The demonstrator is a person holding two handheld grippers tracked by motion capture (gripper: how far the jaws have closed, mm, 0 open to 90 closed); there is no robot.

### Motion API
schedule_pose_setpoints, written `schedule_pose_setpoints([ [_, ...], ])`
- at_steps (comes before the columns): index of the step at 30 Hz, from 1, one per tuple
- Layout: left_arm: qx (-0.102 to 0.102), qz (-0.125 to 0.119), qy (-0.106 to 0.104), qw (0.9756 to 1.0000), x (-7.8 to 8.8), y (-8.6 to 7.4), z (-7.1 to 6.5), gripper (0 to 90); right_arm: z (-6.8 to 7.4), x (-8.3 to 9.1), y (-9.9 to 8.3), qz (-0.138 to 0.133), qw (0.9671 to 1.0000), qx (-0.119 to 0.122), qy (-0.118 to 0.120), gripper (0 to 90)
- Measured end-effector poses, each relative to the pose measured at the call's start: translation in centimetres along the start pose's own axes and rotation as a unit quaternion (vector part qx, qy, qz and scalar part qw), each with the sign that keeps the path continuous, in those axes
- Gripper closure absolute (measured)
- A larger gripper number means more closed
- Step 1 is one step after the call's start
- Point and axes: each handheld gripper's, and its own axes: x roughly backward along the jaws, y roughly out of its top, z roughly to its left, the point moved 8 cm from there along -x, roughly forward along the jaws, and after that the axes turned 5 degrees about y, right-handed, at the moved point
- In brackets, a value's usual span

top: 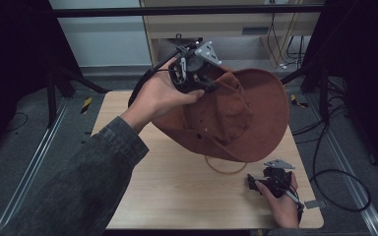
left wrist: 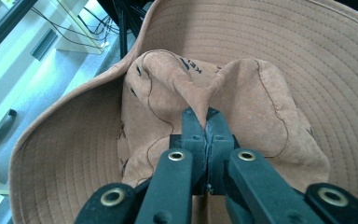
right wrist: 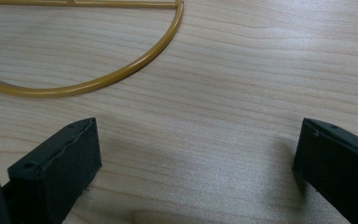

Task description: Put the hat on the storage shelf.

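The brown wide-brimmed hat [top: 236,115] hung in the air above the far half of the desk [top: 177,187], tilted so that its crown faced me and its brim stood up behind it. I had it by the crown: in the left gripper view my left tool [left wrist: 206,122] was clenched on a pinched fold of the soft crown fabric, the two black jaws pressed flat together with the cloth [left wrist: 200,88] bunching up just past their tips. Around that fold the stitched brim [left wrist: 270,42] curved away on every side. From the high view my left tool [top: 203,83] sat at the upper left edge of the hat, my left hand [top: 160,96] wrapped round its body and the grey three-cornered plate [top: 207,52] pointing up and away. Under the hat's near edge a thin yellow ring [top: 225,168] lay flat on the desk, partly hidden by the brim. My right tool [top: 253,183] rested low over the desk near its right front corner, well apart from the hat, held in my right hand [top: 281,202]. In the right gripper view that tool [right wrist: 196,154] stood released, jaws wide apart with bare wood between them, and the yellow ring [right wrist: 121,74] arced across the desk [right wrist: 242,93] just beyond the jaw tips, touching neither.
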Motion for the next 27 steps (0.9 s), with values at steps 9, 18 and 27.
schedule_pose_setpoints([
  [9,-0.011,0.002,0.001,0.9999,-0.9,1.0,-0.8,89.0,0.0,0.0,0.0,0.0,1.0,0.0,0.0,0.6],
  [18,-0.025,0.003,0.009,0.9996,-1.7,1.8,-1.2,88.9,0.0,0.0,0.0,0.0,1.0,0.0,0.001,0.6],
  [27,-0.024,0.005,0.014,0.9996,-2.5,2.4,-1.1,88.8,0.0,0.0,0.0,0.0,1.0,0.001,0.001,0.6],
])
